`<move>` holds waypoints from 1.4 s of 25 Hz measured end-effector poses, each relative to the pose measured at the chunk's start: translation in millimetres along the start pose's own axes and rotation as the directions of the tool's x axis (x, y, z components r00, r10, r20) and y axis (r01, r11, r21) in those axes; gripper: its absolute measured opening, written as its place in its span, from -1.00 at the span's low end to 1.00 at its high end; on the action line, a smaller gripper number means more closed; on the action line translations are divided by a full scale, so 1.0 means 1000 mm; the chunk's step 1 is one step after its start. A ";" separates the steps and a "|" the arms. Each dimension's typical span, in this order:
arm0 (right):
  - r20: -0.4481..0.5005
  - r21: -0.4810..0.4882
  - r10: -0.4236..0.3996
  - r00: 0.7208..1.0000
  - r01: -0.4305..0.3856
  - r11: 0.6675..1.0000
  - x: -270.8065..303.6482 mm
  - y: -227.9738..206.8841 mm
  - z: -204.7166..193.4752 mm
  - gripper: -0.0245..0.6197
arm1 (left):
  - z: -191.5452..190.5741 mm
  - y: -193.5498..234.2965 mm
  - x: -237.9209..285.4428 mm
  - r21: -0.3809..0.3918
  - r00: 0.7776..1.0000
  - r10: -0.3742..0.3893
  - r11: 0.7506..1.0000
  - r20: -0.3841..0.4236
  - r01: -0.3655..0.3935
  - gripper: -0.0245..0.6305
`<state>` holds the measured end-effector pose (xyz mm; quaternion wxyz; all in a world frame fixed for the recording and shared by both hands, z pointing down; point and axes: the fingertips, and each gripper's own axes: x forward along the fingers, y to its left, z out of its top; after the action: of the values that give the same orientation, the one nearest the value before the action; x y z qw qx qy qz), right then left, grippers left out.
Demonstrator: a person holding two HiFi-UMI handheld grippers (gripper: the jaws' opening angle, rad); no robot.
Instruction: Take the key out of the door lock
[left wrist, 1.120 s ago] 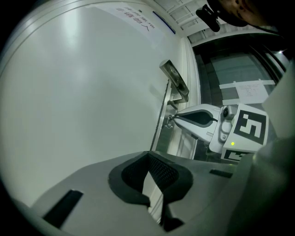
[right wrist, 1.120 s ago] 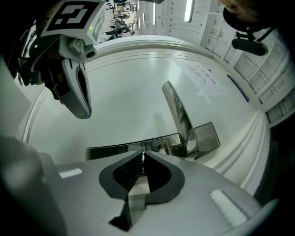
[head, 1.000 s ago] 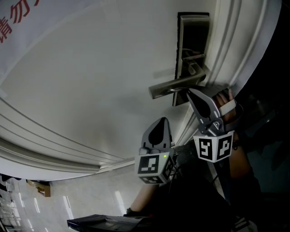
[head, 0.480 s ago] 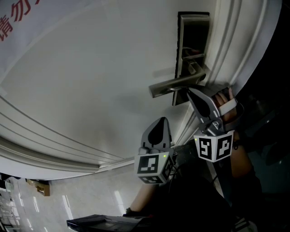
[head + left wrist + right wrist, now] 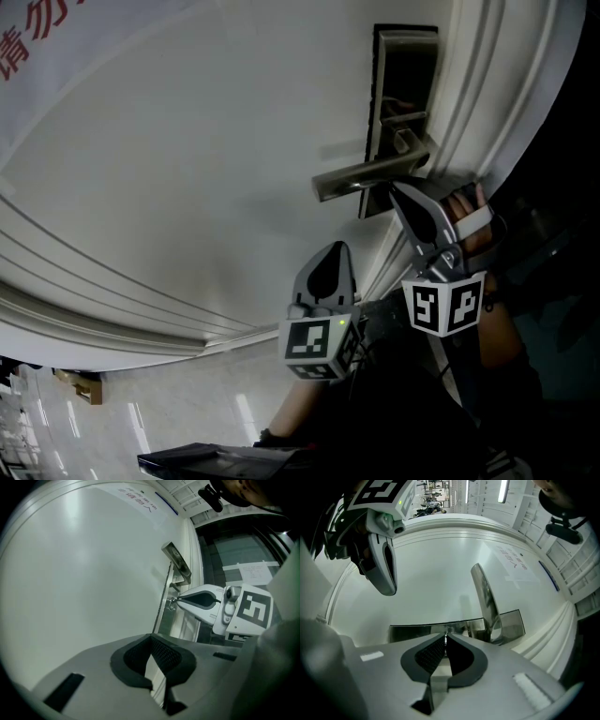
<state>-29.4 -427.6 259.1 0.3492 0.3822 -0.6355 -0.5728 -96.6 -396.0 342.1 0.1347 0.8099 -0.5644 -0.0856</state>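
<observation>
**Door** (image 5: 187,169): white panel, filling most of the head view; standing shut as far as can be seen.

**Lock plate** (image 5: 405,94): tall dark metal plate, sitting by the door's moulded edge.

**Lever handle** (image 5: 366,176): brushed metal, projecting sideways from the lower part of the plate.

**Right gripper** (image 5: 446,643): pointing at the plate just below the lever. Its jaws are pressing together on a thin metal sliver, which is showing edge-on between the pads.

**Left gripper** (image 5: 151,639): hanging back from the door, lower than the right one and apart from the lock. Its jaws are meeting at the tips with nothing between them.

**Key** (image 5: 171,603): a small metal piece, lying pinched at the right gripper's tip, right against the lock plate. Too small to show whether the blade is sitting fully in the keyhole.

**Progress:** the grasp is looking done. The withdrawal is looking not yet done, since the key is sitting at the plate face. What is remaining, by this reading, is a straight pull away from the door.
</observation>
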 end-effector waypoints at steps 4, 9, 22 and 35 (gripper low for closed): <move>-0.001 -0.005 -0.001 1.000 0.001 1.000 0.000 0.000 0.000 -0.89 | -0.001 0.001 0.000 -0.003 1.000 0.000 1.000 -0.001 0.000 -0.93; -0.001 -0.009 -0.004 1.000 0.004 1.000 0.000 0.000 -0.001 -0.90 | -0.003 0.002 -0.001 -0.003 1.000 0.004 1.000 -0.005 -0.004 -0.93; -0.014 -0.003 -0.006 1.000 0.006 1.000 0.000 0.000 -0.001 -0.90 | 0.001 0.003 -0.001 -0.007 1.000 0.016 1.000 0.004 -0.016 -0.93; 0.008 -0.039 0.000 1.000 0.000 0.999 -0.010 0.001 0.001 -0.90 | -0.002 -0.001 -0.001 -0.002 1.000 -0.004 1.000 0.002 0.004 -0.93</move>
<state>-25.9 -418.3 260.1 0.3541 0.3729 -0.6255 -0.5867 -95.5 -394.7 344.0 0.1349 0.8109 -0.5627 -0.0871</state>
